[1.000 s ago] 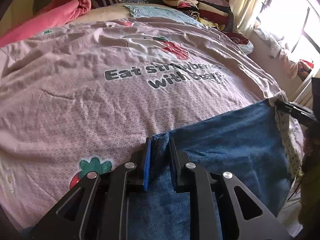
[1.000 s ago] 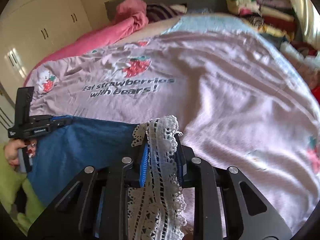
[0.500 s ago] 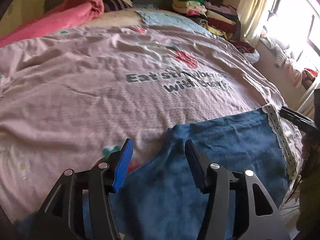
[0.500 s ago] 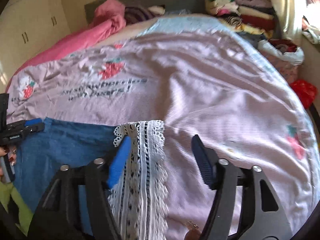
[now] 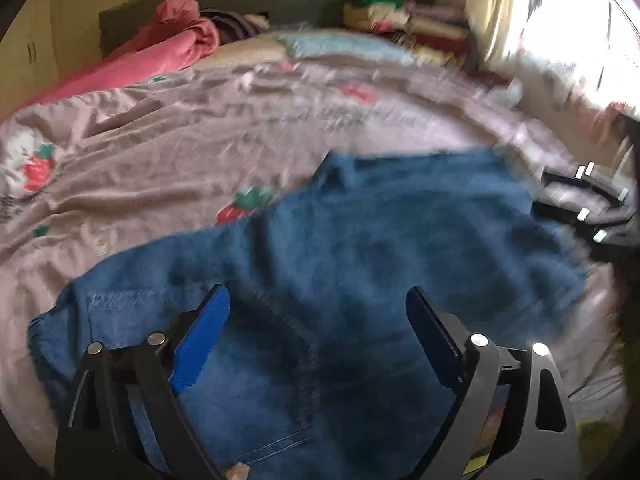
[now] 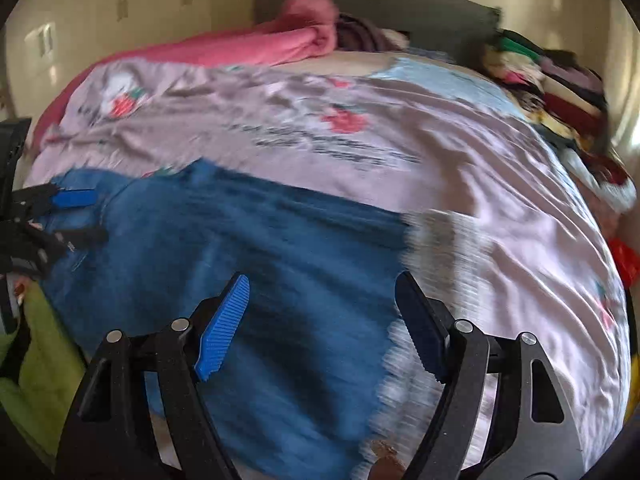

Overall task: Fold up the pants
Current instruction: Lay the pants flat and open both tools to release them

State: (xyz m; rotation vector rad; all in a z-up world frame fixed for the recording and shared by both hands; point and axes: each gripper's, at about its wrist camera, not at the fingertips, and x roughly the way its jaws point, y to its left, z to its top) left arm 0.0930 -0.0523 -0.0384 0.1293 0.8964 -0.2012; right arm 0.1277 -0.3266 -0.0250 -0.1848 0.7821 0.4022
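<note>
Lying flat on the pink strawberry-print bedspread [image 6: 460, 184], the blue denim pants [image 6: 260, 248] are resting near the bed's edge. Both the left gripper [image 5: 318, 332] and right gripper [image 6: 322, 320] are hovering with jaws spread, just opened, holding nothing. Folded clothes [image 6: 552, 84] are stacked by the grey headboard [image 5: 224, 4].

- One pair of blue pants [image 5: 360, 248] is seen, spread under both tongs.
- Two tongs are counted: the left gripper [image 5: 318, 332] and the right gripper [image 6: 322, 320].
- One lilac bedspread [image 6: 500, 184] is seen beyond the tongs.
- One pink blanket [image 5: 160, 56] is seen far ahead.
- One stack of folded clothes [image 6: 552, 84] is seen far ahead, to the right.
</note>
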